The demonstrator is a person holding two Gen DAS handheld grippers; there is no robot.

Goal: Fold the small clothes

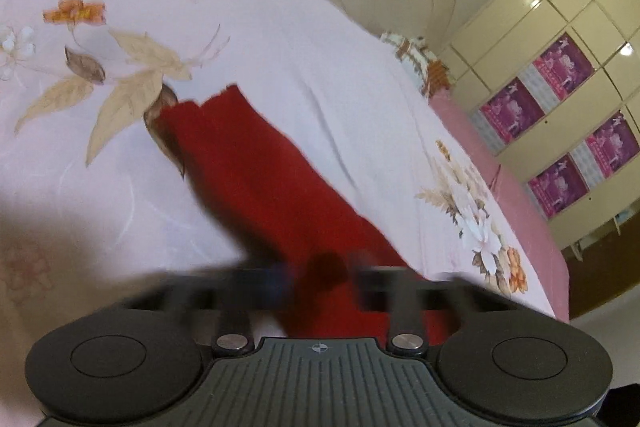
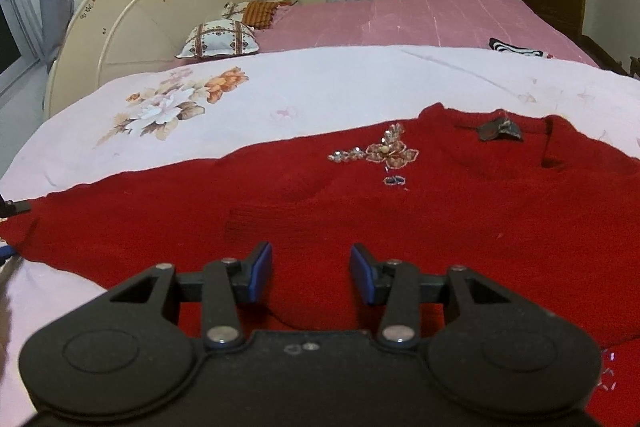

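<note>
The step in hand is judged to be pinching a sleeve or edge of the red sweater point(image 2: 360, 211) for a fold. The left gripper point(image 1: 320, 279) is blurred; its jaws read as closed, with red cloth seemingly caught between them. The right gripper point(image 2: 311, 273) is held part-open just above the knit, gripping nothing. A clean fold is best got by lifting both points evenly. The sweater is spread on the floral sheet point(image 2: 280, 87), its beaded flower point(image 2: 384, 151) facing up

sweater point(image 2: 440, 219): red knitted cloth, matt, beaded flower trim
bedsheet point(image 2: 320, 87): smooth printed cloth
wardrobe doors point(image 1: 532, 11): glossy
right gripper point(image 2: 311, 273): matt black plastic, blue pads
</note>
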